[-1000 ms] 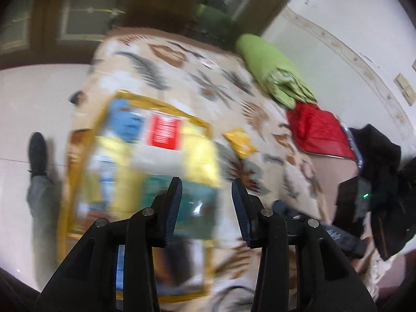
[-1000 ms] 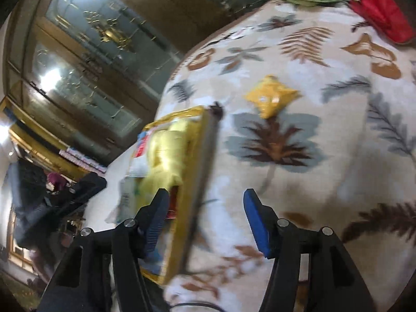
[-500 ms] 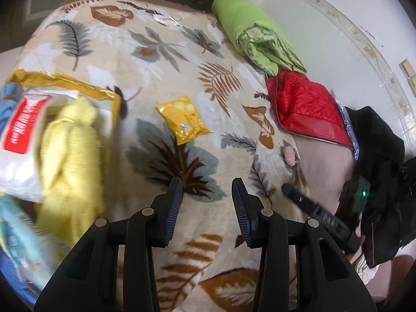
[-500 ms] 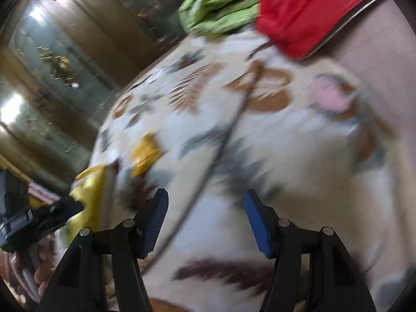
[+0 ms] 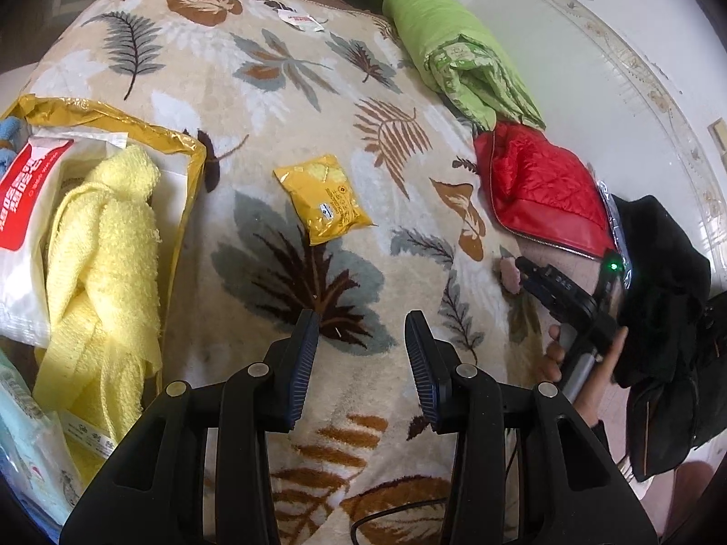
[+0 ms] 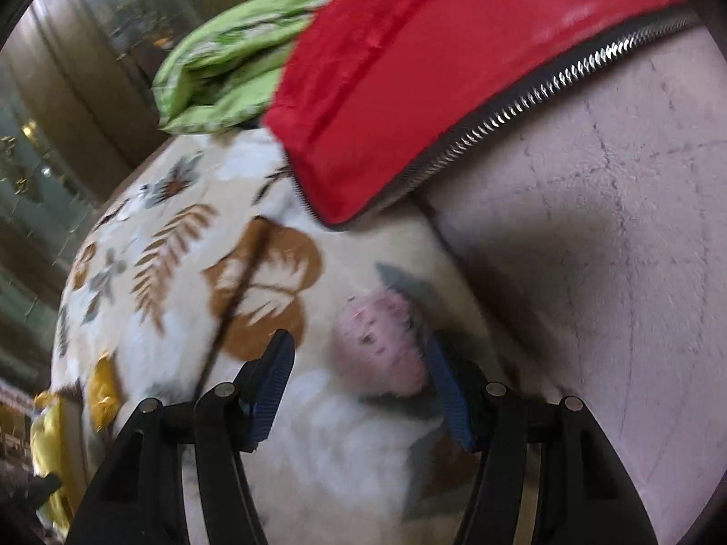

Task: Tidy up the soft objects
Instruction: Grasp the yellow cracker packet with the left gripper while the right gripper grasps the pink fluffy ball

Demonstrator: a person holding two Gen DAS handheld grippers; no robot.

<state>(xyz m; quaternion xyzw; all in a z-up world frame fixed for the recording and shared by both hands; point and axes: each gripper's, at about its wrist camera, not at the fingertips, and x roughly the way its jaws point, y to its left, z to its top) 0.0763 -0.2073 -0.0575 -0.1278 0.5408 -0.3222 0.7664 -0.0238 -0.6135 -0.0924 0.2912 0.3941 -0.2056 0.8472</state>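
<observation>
A small pink soft object [image 6: 379,347] lies on the leaf-patterned blanket [image 6: 191,281]. My right gripper [image 6: 356,390] is open, low over the blanket, with the pink object between its fingers, close to the right one. In the left wrist view the pink object [image 5: 510,272] lies at the tip of the right gripper [image 5: 527,268]. My left gripper [image 5: 361,340] is open and empty above the blanket [image 5: 291,104]. A yellow packet [image 5: 325,197] lies ahead of it. A yellow towel [image 5: 104,250] lies in a gold-rimmed bag [image 5: 113,116] at the left.
A folded green quilt [image 5: 454,54] and a red zipped cushion [image 5: 540,190] lie along the far right edge by the white wall. Dark clothing [image 5: 663,309] is piled at the right. A white red-printed package [image 5: 27,181] sits in the bag.
My left gripper has swung right, away from the bag, and now holds still over the blanket. My right gripper has travelled from the bag across the blanket to the pink object.
</observation>
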